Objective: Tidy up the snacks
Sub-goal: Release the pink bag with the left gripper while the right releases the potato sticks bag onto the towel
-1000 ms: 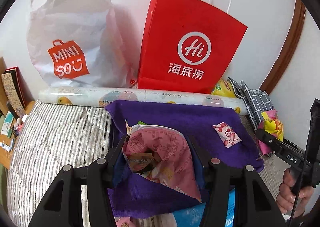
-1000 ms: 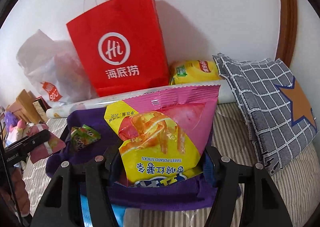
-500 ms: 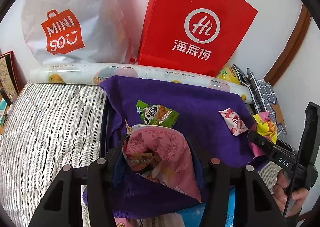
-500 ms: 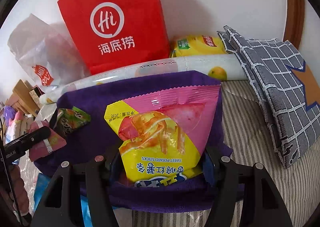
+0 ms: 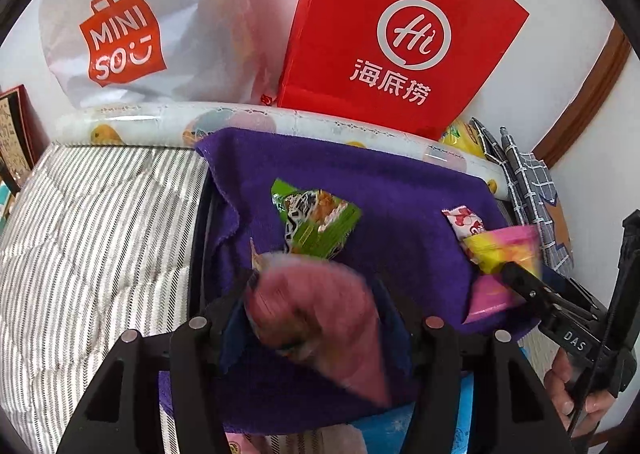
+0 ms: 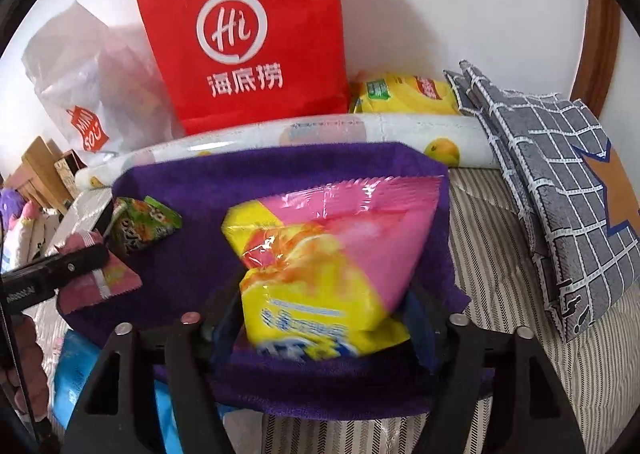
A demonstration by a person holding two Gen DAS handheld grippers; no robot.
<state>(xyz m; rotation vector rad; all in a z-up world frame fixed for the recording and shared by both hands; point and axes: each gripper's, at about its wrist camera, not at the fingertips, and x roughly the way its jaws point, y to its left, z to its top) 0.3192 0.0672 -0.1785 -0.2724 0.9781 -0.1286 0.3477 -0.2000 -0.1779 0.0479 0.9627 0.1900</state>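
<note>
My left gripper [image 5: 316, 318] is shut on a pink snack packet [image 5: 316, 314], blurred, just above a purple towel [image 5: 400, 206]. My right gripper [image 6: 320, 326] is shut on a pink and yellow sweet potato sticks bag [image 6: 328, 266] over the same towel [image 6: 240, 182]. A green snack packet [image 5: 316, 222] and a small red and white packet [image 5: 466, 222] lie on the towel. The green packet also shows in the right wrist view [image 6: 140, 224]. The right gripper with its bag shows at the right of the left wrist view [image 5: 520, 278].
A red Hi paper bag [image 5: 400, 38] and a white Miniso plastic bag [image 5: 132, 34] stand against the wall behind a rolled printed sheet [image 5: 160, 122]. A yellow chips bag [image 6: 404, 94] and a grey checked cushion [image 6: 560, 182] lie at the right. The striped bedding [image 5: 100, 234] lies left.
Both grippers have tilted down and moved closer to the towel with their packets. The green packet has come into view. Both held packets are now blurred by motion.
</note>
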